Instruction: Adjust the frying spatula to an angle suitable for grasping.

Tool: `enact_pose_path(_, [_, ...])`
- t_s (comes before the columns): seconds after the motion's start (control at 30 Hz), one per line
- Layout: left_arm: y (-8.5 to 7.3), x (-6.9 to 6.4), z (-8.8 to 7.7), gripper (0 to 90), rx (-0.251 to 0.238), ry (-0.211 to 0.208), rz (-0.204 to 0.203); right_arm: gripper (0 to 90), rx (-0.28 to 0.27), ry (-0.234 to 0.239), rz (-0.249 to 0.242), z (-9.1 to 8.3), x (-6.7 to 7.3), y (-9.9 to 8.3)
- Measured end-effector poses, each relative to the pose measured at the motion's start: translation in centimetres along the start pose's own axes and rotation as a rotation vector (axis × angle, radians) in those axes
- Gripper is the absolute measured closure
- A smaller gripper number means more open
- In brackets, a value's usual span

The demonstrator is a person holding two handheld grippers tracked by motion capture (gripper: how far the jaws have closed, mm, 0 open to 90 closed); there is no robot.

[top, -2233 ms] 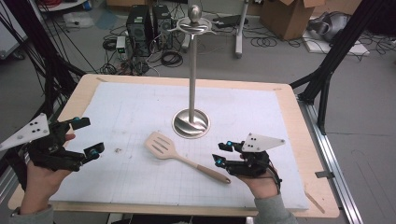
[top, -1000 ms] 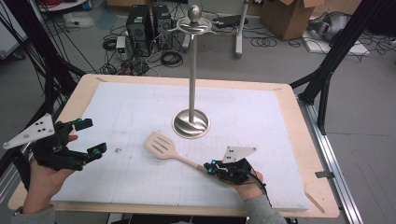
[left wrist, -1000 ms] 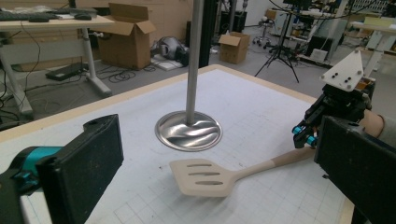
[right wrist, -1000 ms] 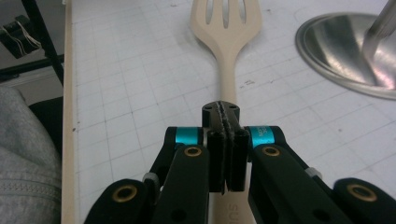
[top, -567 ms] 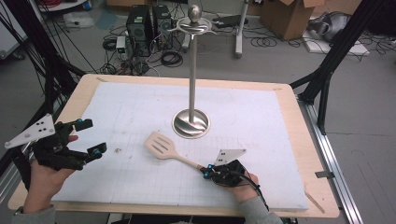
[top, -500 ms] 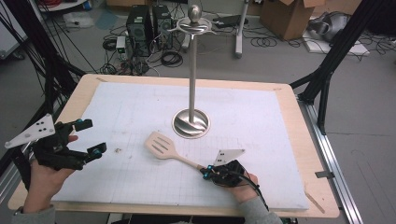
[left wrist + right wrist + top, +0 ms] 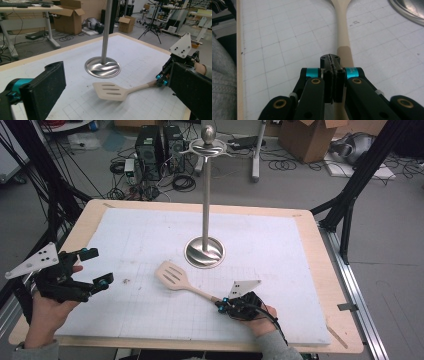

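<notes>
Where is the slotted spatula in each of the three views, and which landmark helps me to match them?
High view: the spatula lies at the centre of the mat, its handle running toward the right gripper.
Left gripper view: low in the middle, handle pointing right.
Right gripper view: its handle runs up from the shut jaws; the blade is cut off at the top edge.
Shared landmark: the round metal stand base.

Grey floor (image 7: 300, 185) strewn with cables (image 7: 182, 182), cardboard boxes (image 7: 305, 137) and a computer tower (image 7: 149, 147).

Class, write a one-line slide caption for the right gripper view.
Right gripper, jaws pressed together, above the spatula handle.
</notes>
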State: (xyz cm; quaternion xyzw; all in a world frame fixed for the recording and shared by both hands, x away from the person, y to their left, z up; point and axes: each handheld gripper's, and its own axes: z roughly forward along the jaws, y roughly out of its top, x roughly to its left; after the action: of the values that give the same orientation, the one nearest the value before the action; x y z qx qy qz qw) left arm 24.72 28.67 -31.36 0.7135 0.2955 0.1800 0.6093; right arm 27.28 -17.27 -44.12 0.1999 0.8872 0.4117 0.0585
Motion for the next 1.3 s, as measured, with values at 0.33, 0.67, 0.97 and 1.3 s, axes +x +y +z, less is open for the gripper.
enact_pose_path(0.33, [0.0,0.0,-0.4,1.7,-0.005,0.007,-0.002,90.0,0.060,0.033,-0.019,0.1,-0.1,-0.2])
enact_pose_path(0.67, [-0.1,0.0,-0.5,1.7,-0.004,0.010,-0.004,90.0,0.057,-0.023,0.010,-0.4,-0.8,-0.5])
enact_pose_path(0.97, [-0.1,-0.1,-0.5,1.7,-0.001,0.010,-0.002,90.0,0.045,-0.082,0.049,-1.2,-1.7,-0.9])
enact_pose_path(1.3, [-0.1,-0.1,-0.5,1.7,-0.003,0.009,-0.002,90.0,0.043,-0.113,0.067,-1.8,-2.3,-1.4])
